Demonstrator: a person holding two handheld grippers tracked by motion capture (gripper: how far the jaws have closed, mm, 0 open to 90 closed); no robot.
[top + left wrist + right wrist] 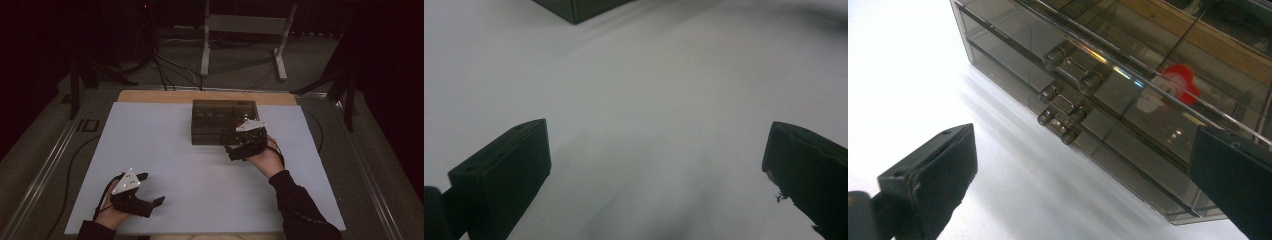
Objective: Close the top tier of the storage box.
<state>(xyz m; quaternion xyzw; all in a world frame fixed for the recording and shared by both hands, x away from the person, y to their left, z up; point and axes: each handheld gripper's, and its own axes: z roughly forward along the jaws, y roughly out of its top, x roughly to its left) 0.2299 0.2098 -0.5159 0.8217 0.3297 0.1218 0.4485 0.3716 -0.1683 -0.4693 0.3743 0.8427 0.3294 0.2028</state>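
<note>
A smoky see-through drawer box (pixel 224 121) stands at the back middle of the white board (pixel 175 165). In the right gripper view the box (pixel 1128 115) shows three stacked drawer fronts, each with a bar handle (pixel 1070 67), all pushed in. A red and white item (pixel 1175 85) lies inside. My right gripper (pixel 230 145) is open just in front of the box's right part, its jaws (pixel 1083 160) wide apart with nothing between them. My left gripper (pixel 153 188) rests open near the board's front left, over bare board (pixel 656 150). A corner of the box (pixel 579 7) shows far off.
A wooden strip (pixel 205 96) runs along the table's far edge. Behind it stand a metal frame's legs (pixel 205 50) and several cables (pixel 170 67) on the floor. A cable (pixel 75 160) trails left of the board.
</note>
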